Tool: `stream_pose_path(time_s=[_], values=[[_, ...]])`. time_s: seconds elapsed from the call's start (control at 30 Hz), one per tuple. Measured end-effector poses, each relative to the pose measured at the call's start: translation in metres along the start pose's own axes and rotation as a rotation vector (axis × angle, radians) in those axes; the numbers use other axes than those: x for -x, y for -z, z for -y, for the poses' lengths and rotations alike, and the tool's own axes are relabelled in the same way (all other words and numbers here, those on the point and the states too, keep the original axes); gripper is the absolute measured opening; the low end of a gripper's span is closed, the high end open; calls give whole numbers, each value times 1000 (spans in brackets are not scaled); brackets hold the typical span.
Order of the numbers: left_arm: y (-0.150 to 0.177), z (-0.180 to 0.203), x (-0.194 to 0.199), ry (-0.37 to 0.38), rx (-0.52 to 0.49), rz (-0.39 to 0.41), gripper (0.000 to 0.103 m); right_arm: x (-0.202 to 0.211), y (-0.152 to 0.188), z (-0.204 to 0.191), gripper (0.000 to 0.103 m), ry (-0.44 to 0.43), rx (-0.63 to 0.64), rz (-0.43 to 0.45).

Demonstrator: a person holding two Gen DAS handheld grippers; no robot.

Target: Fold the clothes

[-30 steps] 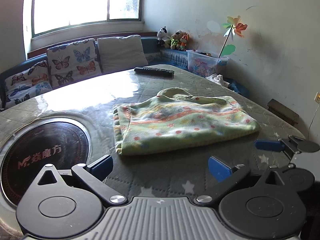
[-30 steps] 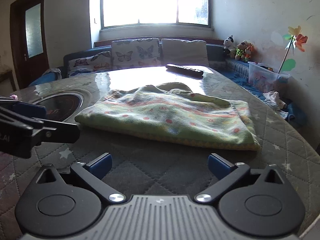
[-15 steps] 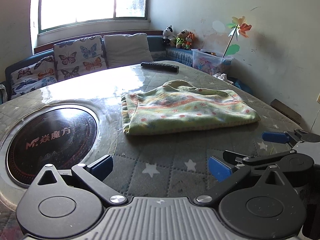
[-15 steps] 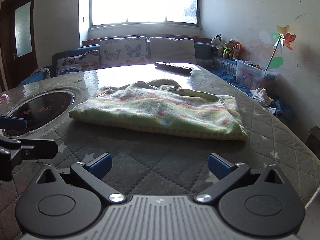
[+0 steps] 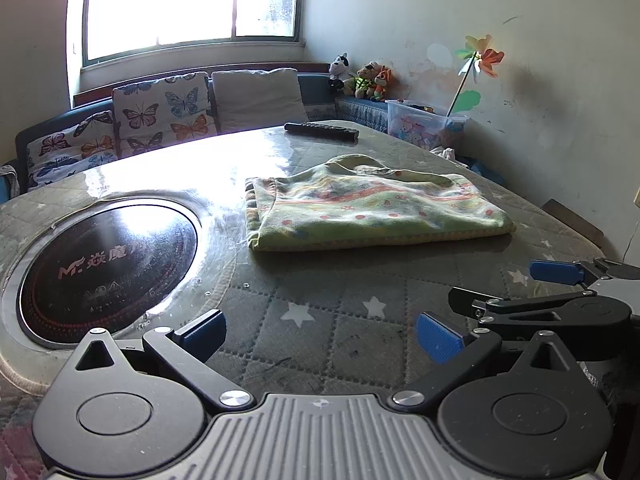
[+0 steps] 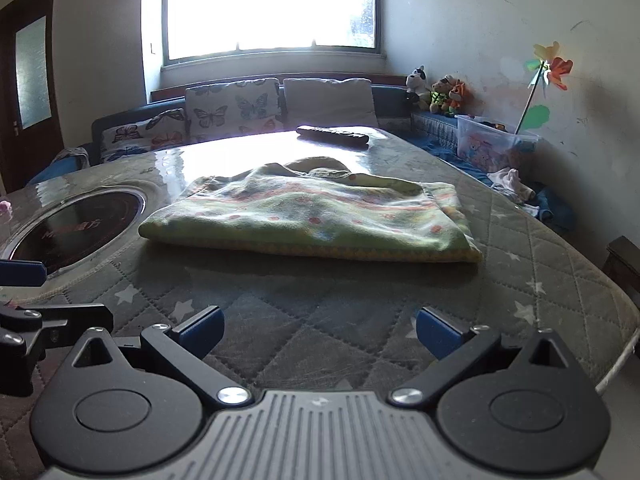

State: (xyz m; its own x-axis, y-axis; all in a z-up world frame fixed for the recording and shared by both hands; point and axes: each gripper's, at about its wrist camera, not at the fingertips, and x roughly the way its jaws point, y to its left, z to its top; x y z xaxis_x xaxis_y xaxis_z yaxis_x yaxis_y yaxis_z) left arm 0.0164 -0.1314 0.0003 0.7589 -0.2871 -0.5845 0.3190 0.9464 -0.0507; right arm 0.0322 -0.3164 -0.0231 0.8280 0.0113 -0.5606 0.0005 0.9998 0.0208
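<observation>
Presently, the folded garment [image 5: 370,210] lies flat on the quilted table [image 5: 320,320], a green fleece piece with orange stripes and red dots. Its long axis runs left to right across my view, roughly parallel to the table's near edge. The neckline [image 6: 320,166] sits on the far long side, pointing toward the sofa [image 6: 240,112] and window; the folded hem side faces me. From the left wrist camera, its left end lies just beside the round black cooktop [image 5: 108,272] set into the table, apart from it. A remote control [image 5: 322,131] lies well beyond the garment at the far edge.

My left gripper [image 5: 320,332] hangs over the near part of the table, jaws spread wide, nothing between the blue pads [image 5: 438,338]; it touches neither cloth nor garment that I can see. My right gripper [image 6: 318,330] is likewise spread wide and empty, short of the garment's near edge. In the left view the right gripper appears at lower right; in the right view the left gripper's finger [image 6: 20,272] shows at the left border. Both are clear of the garment.
</observation>
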Motion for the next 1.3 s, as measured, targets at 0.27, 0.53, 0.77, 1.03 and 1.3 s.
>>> stream_pose_path(time_s=[0.27,0.53,0.77,1.03,1.3], values=[[0,2,10,28,-29,28,103,10,1,-5,103,37,-18,4],[-7,-7,8,38,-38,58,103,6,-4,-16,103,88,-33,-27],[-14,-19,-4,39,-31,33,103,4,-11,-27,103,130,-34,-46],[-23,-25,-19,53,-64,-14,103,2,-19,-35,103,170,-48,-63],[-22,-25,-26,58,-63,-24,103,-6,-14,-29,103,182,-52,-82]])
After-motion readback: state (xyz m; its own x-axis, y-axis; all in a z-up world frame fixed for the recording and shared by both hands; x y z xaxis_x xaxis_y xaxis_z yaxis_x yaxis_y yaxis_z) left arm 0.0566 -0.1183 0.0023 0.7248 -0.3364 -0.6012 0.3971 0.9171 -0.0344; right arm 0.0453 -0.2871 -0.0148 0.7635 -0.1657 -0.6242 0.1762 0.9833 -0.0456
